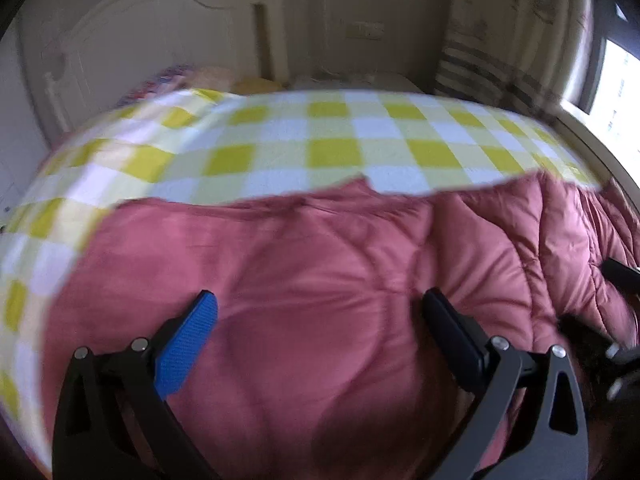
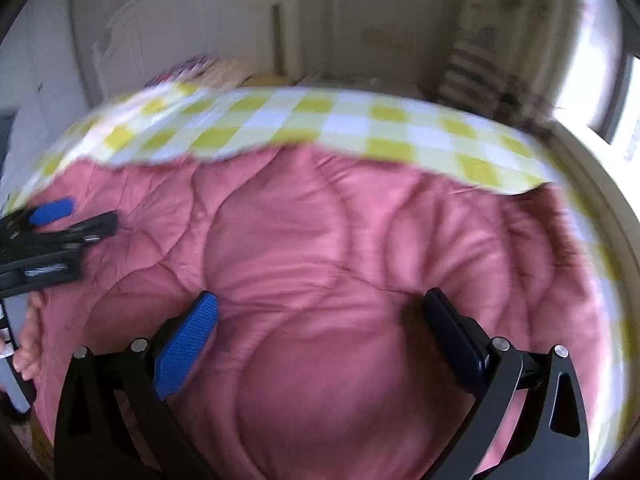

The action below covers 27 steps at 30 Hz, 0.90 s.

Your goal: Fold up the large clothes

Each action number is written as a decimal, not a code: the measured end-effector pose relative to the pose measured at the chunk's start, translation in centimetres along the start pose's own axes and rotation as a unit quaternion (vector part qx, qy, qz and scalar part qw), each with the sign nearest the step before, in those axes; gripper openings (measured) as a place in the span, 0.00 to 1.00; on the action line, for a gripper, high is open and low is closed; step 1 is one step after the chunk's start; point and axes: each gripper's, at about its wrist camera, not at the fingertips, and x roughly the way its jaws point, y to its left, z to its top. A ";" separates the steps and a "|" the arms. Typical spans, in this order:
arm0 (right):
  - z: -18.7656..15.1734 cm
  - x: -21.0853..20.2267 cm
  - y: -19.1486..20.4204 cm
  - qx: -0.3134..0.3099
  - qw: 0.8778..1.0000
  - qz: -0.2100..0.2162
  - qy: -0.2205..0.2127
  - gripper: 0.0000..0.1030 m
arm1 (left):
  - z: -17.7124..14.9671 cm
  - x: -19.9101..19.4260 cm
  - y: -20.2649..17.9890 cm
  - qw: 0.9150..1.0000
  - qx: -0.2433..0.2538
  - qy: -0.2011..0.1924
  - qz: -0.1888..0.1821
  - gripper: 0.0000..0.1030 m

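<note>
A large pink quilted padded garment [image 1: 320,272] [image 2: 320,248] lies spread over the near part of the bed and fills the lower half of both wrist views. My left gripper [image 1: 320,304] hangs open just above its smooth left part, nothing between the fingers. My right gripper [image 2: 320,304] is open too, over the puffy quilted panels. In the right wrist view the left gripper [image 2: 84,216] shows at the left edge, over the garment's left side, with a hand [image 2: 28,344] below it. Both views are motion-blurred.
A yellow and white checked bedsheet [image 1: 328,136] [image 2: 360,120] covers the bed beyond the garment. A cream headboard [image 1: 132,40] and pillows [image 1: 192,76] stand at the far left. A striped curtain [image 1: 480,68] and a bright window [image 1: 616,92] are at the right.
</note>
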 end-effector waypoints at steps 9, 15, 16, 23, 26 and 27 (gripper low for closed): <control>-1.8 -0.1 -6.7 0.073 0.994 -0.077 0.008 0.96 | -2.1 0.4 9.9 0.993 -0.103 0.013 0.050 0.98; -2.1 -1.8 -6.5 0.089 0.993 -0.072 -0.005 0.95 | -1.9 -0.7 9.1 0.993 -0.082 -0.004 0.085 0.98; -2.1 -2.5 -6.1 0.091 0.994 -0.067 -0.013 0.95 | -2.1 -2.1 8.7 0.992 -0.086 -0.023 0.092 0.98; -2.6 -5.1 2.2 -0.025 0.999 0.034 -0.034 0.95 | -2.9 -7.4 0.7 0.996 -0.008 -0.088 -0.005 0.98; -4.8 -1.5 4.3 -0.059 0.998 0.011 -0.008 0.96 | -5.0 -3.8 -3.4 0.998 0.053 -0.037 -0.013 0.98; -5.1 -1.3 4.2 -0.056 0.998 0.012 -0.017 0.96 | -5.6 -3.2 -3.8 0.997 0.060 -0.049 0.001 0.98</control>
